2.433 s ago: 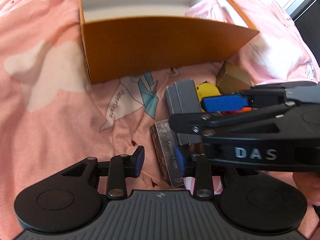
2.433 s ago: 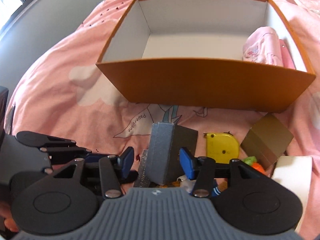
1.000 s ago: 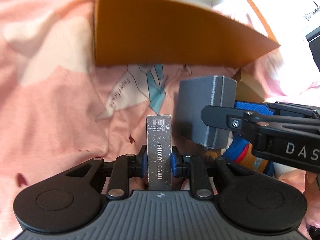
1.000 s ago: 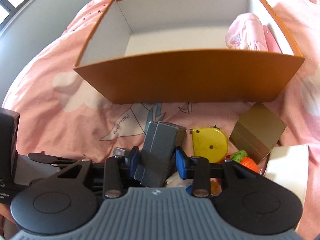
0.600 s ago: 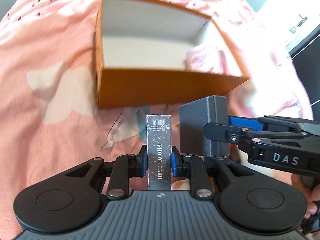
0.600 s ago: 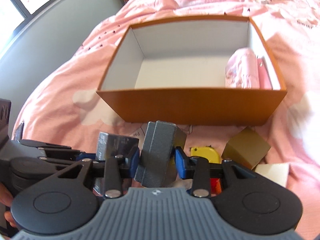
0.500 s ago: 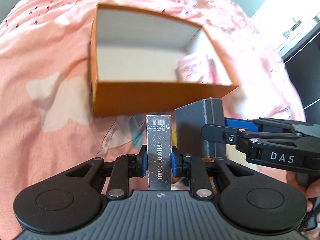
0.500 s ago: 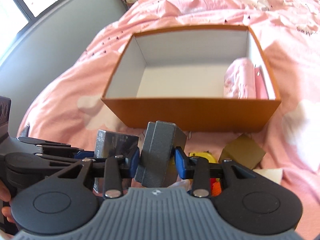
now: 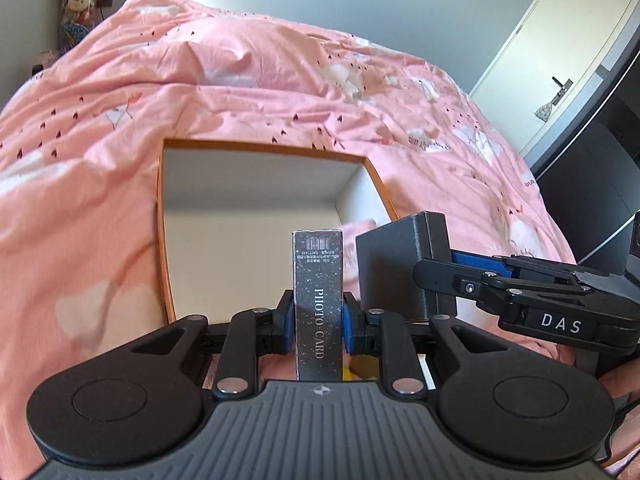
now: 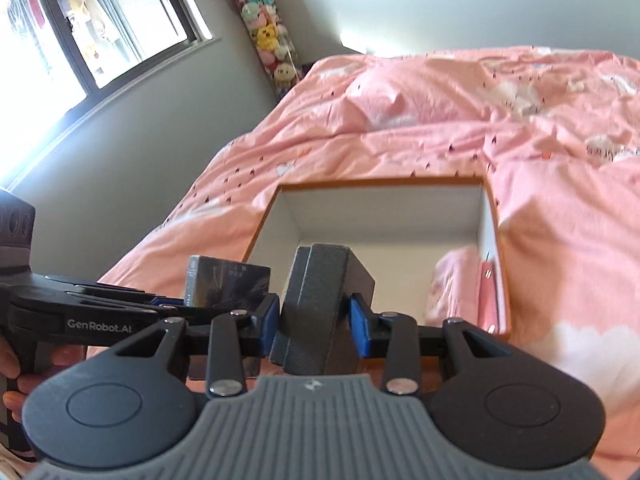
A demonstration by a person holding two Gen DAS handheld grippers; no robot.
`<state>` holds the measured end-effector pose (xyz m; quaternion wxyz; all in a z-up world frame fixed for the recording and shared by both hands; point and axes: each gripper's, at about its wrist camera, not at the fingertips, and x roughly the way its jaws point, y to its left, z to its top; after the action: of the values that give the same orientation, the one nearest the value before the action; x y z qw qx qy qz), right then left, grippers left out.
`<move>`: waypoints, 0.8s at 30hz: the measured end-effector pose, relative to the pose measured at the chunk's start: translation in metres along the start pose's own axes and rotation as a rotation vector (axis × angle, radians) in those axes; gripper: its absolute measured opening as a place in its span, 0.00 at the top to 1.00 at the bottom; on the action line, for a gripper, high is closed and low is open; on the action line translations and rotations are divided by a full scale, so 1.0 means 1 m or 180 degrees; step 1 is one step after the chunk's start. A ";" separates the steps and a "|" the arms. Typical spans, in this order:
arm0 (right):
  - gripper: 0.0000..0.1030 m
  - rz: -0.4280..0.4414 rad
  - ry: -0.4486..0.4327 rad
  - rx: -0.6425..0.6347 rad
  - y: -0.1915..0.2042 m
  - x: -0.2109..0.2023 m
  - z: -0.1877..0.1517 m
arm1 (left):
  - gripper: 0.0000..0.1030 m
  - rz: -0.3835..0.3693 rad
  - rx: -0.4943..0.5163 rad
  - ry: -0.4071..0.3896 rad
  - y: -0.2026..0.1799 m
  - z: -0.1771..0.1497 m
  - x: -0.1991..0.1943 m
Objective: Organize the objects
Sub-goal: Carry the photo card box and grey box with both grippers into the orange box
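My left gripper [image 9: 318, 326] is shut on a slim silver box printed PHOTO CARD [image 9: 319, 280], held upright in the air. Beside it on the right, my right gripper [image 10: 314, 324] is shut on a dark grey box [image 10: 320, 304]; the same grey box [image 9: 396, 268] shows in the left wrist view. Both hang over the near edge of an open orange cardboard box [image 9: 164, 216] with white inside walls [image 10: 384, 216]. A pink pouch [image 10: 456, 284] lies in its right end. The photo card box [image 10: 226, 276] sits left of the grey one in the right wrist view.
The box rests on a bed with a pink patterned duvet [image 9: 240, 80]. A window [image 10: 80, 20] and a column of plush toys [image 10: 268, 36] stand at the left wall. A white door [image 9: 572, 32] is at the far right. A hand [image 10: 12, 368] grips the left tool's handle.
Both grippers have risen with their boxes and tilted up, so the room's walls come into view. The orange box now lies lower and farther off; the small items on the duvet are out of sight.
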<state>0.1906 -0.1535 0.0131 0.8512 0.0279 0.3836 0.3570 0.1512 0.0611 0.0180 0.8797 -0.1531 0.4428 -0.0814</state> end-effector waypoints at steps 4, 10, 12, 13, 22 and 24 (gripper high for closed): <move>0.62 0.0054 0.0034 0.0167 -0.021 0.020 0.020 | 0.75 0.0118 -0.0006 -0.0021 0.002 0.018 0.020; 0.62 -0.0093 0.0168 0.0072 -0.042 0.072 0.031 | 0.75 0.0186 -0.0017 0.0102 0.009 0.032 0.059; 0.62 -0.0133 0.0279 0.0012 -0.049 0.095 0.031 | 0.75 0.0207 -0.0019 0.0155 0.011 0.034 0.074; 0.62 -0.0156 0.0325 -0.0034 -0.052 0.106 0.030 | 0.75 0.0237 -0.0023 0.0190 0.013 0.035 0.081; 0.62 -0.0239 0.0585 -0.0376 -0.067 0.173 0.020 | 0.75 0.0377 -0.0106 0.0435 0.028 0.041 0.125; 0.62 -0.0239 0.0667 -0.0376 -0.070 0.181 0.019 | 0.75 0.0371 -0.0105 0.0465 0.030 0.041 0.129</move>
<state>0.3257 -0.0869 -0.1110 0.8194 -0.0741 0.4496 0.3479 0.2614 0.0609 -0.0664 0.8457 -0.1352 0.5152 -0.0337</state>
